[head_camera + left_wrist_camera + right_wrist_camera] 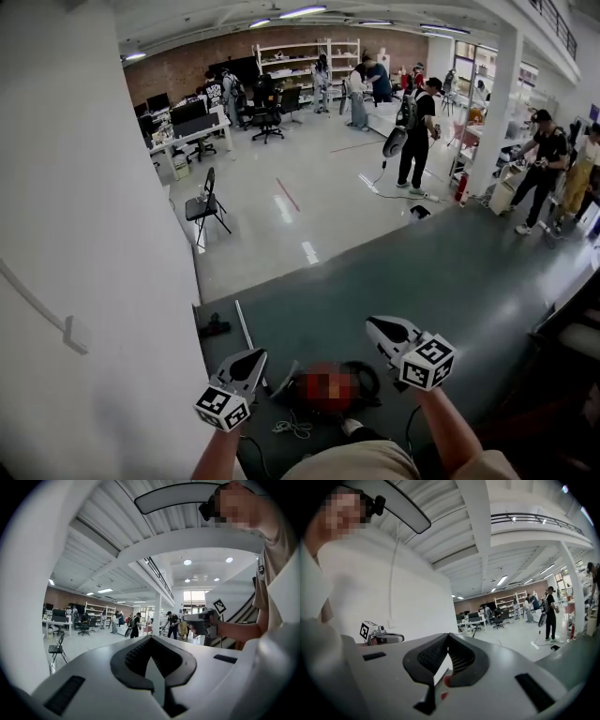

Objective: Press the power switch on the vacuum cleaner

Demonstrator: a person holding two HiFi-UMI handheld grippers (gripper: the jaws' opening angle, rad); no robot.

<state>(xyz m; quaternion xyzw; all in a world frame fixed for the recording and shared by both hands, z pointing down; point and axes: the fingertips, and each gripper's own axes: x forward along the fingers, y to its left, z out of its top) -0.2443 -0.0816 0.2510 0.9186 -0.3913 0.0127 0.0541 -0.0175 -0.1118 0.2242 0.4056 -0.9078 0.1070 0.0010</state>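
Black vacuum cleaner (368,381) on floor (450,281), below left fingers (249,363), right fingers (388,330)

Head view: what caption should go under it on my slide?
Left gripper and right gripper, both shut, held above a grey floor in a busy workshop.

The white left gripper (151,639), black-padded jaws touching at the tips, holds nothing. The right gripper (187,618) hangs level beyond; a black folding chair (57,649) stands far left.
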